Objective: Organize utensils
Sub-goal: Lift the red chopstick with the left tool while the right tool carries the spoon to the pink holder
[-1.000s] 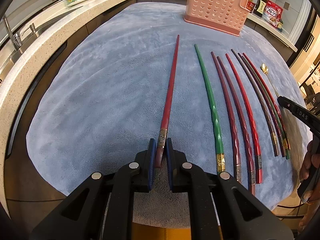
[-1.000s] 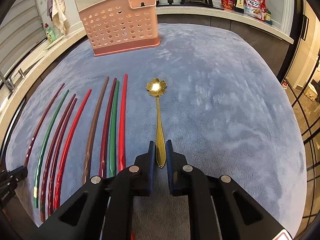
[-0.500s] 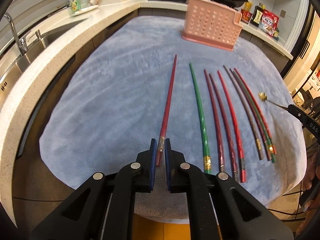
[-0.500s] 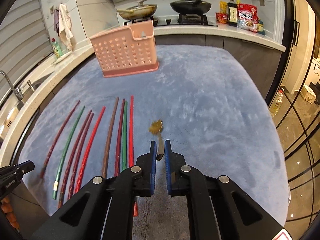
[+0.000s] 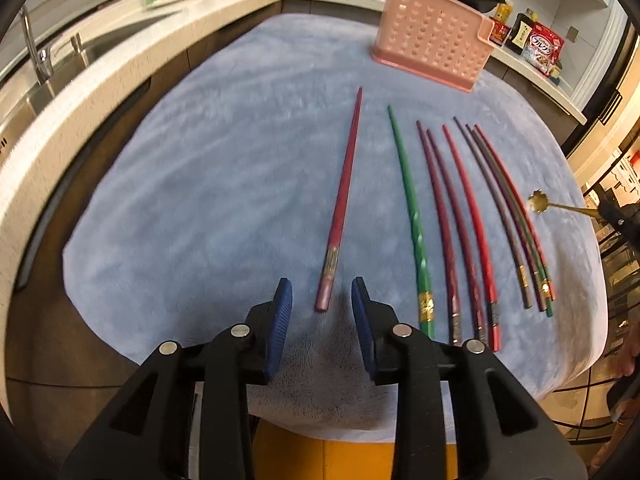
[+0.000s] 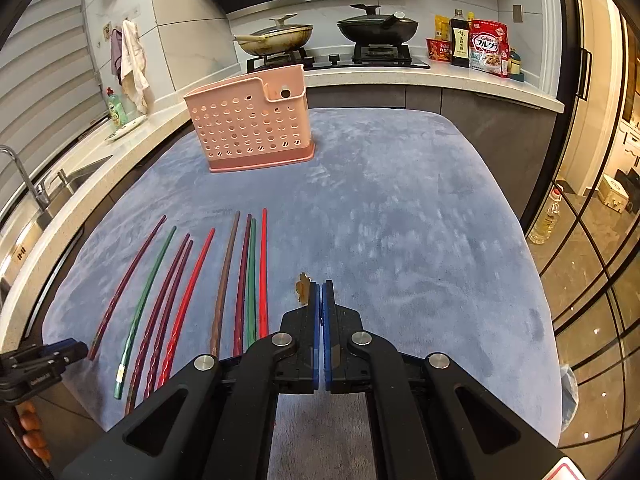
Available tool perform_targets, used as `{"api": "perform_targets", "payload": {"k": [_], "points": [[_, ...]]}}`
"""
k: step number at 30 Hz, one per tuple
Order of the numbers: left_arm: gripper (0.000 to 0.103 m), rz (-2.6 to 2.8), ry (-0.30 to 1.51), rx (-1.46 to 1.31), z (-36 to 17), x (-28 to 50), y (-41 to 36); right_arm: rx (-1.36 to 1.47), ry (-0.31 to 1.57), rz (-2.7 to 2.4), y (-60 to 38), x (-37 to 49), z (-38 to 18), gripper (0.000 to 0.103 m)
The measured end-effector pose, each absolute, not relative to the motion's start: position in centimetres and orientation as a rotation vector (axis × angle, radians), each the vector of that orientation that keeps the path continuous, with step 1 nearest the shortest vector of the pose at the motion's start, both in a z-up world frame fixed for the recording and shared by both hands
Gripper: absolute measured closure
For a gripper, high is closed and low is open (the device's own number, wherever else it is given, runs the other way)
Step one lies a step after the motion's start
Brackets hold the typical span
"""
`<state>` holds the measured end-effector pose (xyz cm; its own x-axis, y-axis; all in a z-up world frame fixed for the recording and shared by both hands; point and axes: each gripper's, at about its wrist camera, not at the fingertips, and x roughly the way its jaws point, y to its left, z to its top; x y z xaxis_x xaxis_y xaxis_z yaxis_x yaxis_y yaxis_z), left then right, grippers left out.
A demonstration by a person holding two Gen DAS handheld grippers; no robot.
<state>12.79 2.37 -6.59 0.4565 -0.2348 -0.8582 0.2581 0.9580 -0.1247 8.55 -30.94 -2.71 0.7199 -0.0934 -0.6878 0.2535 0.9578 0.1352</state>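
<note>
Your left gripper point(image 5: 322, 300) has its jaws opening around the dark red chopstick point(image 5: 342, 216) lying on the blue-covered worktop point(image 5: 200, 200); your right gripper point(image 6: 321, 292) is clamped on the gold spoon point(image 6: 303, 286), lifted clear; pink holder point(image 6: 252, 128) sits beyond.

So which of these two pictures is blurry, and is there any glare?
Left wrist view: motion smear on the counter edge and blue cloth, chopsticks soft. Right wrist view: sharper, pink caddy crisp; window glare at right.
</note>
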Motion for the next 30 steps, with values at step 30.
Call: {"api": "perform_targets", "payload": {"k": [30], "points": [[0.096,-0.347,0.736,-0.021,8.4,21.6,1.3,0.203,0.552,-0.117,-33.3,15.0,7.9,0.102]]}}
